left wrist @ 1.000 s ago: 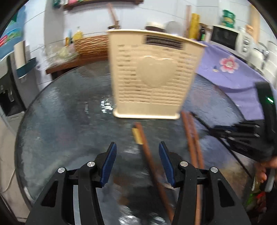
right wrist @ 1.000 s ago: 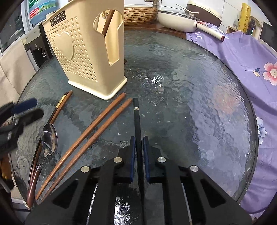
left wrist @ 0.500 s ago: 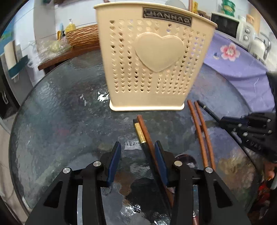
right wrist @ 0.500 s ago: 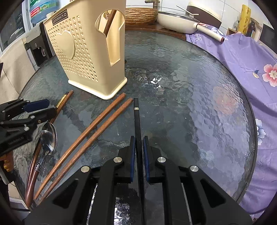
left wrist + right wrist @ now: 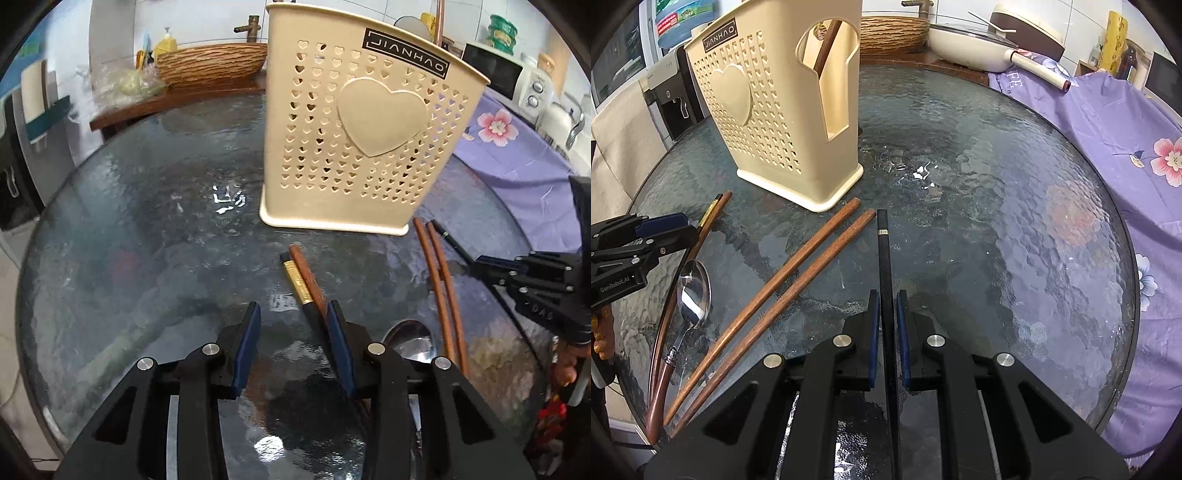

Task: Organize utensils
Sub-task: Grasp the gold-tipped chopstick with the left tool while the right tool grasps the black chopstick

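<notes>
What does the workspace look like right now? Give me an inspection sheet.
Surface: round textured glass table, wet-looking glare.
Job's things: beige utensil holder upright, one brown stick inside; two brown chopsticks side by side; spoon; gold-banded black chopstick beside a brown one.
Clutter: nothing seen on the table.
Grippers: right gripper shut on a black chopstick; left gripper open, jaws just closing around the gold-banded pair.
Cables: nothing seen.
Surroundings: purple floral cloth, pan, wicker basket, microwave.
</notes>
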`<state>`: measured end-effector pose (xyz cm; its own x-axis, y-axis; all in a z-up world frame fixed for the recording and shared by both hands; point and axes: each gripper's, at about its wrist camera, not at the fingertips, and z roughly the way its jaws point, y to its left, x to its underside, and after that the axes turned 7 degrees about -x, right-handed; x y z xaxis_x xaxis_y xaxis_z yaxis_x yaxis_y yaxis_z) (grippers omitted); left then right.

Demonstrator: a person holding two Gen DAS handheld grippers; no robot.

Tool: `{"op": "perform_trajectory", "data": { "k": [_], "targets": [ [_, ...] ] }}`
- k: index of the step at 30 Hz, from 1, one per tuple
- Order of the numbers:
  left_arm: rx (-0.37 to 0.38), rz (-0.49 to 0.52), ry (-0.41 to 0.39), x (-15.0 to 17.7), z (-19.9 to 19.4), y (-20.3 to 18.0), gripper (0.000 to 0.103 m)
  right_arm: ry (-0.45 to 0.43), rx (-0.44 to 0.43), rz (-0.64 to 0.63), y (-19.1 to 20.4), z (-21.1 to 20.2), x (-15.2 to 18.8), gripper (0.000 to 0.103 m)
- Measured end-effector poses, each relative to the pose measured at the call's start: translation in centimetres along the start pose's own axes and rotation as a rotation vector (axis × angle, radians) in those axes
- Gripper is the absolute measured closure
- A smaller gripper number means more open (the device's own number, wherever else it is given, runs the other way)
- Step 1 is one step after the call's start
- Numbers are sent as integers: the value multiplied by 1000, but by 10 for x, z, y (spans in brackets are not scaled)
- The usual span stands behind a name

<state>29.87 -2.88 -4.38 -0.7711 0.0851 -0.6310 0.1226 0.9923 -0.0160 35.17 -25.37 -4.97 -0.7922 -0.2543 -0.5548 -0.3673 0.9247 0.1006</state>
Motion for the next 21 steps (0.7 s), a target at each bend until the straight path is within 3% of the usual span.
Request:
{"op": "perform_trajectory", "data": {
  "k": [3,13,21],
  "targets": [
    [4,-4,6,2,-1,1,67,1,0,0,1,0,1,93],
    [-101,94,10,1,3,-12,68,14,19,-14,5,3,-3,93],
    [-85,122,67,-18,12,-20,89,57,16,-40,14,14,-24,93]
  ]
}}
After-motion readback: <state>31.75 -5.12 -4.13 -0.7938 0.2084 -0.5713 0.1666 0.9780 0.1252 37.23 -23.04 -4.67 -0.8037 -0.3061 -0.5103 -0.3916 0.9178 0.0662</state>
